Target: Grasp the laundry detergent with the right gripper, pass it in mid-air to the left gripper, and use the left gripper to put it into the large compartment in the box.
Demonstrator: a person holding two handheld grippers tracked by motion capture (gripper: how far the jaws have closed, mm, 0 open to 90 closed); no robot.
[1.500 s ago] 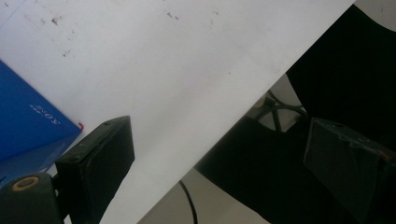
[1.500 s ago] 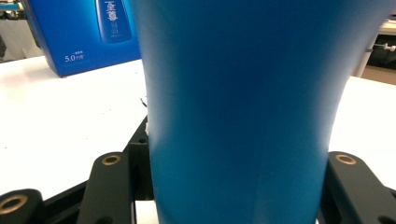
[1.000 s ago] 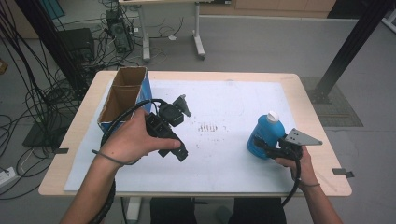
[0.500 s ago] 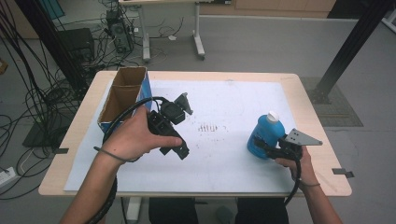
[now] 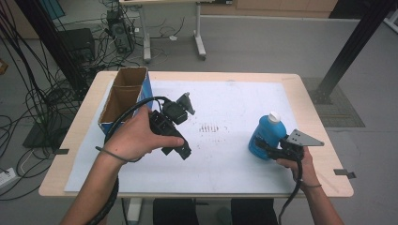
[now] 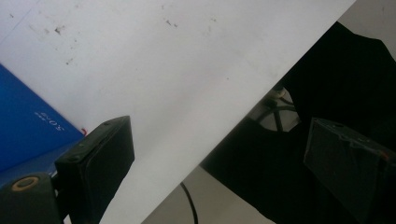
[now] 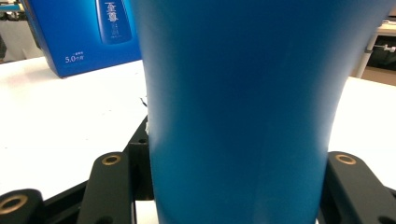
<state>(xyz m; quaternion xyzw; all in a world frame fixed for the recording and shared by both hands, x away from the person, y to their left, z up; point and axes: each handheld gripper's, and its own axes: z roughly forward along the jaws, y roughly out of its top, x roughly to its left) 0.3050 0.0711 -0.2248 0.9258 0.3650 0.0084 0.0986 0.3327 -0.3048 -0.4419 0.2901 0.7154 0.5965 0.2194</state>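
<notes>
Scene: A person works at a table (image 5: 309, 93) covered by a white sheet (image 5: 234, 103), a two-jaw gripper in each hand.
Bottle: A blue bottle (image 5: 266, 137) with a white cap (image 5: 273, 116) stands upright near the right edge of the sheet, well apart from the box.
Right gripper: The right gripper (image 5: 268, 148) pinches the bottle low on its body; in the right gripper view the blue wall (image 7: 238, 112) sits squarely between the two black jaws, with both pads against it.
Left gripper: The left gripper (image 5: 184, 152) hangs above the sheet just right of the box, its jaws spread wide with nothing between them; the left gripper view shows only bare white sheet and the table's edge in the gap.
Box: An open cardboard box (image 5: 123, 96) with blue sides stands at the sheet's left, its top flaps gone or folded and the inside looking empty.
Handling: The bottle looks like smooth, stiff plastic, likely slippery and, if full, fairly heavy for its size. Its body flares wider toward the top, so a low grip may let it tip.
Where to hold: Judging by the shape, the narrower waist is the safest place, squeezed across the flat of the body, keeping it upright so the weight does not swing.
Risk: A loose pinch could let the slick wall slide through the pads.
</notes>
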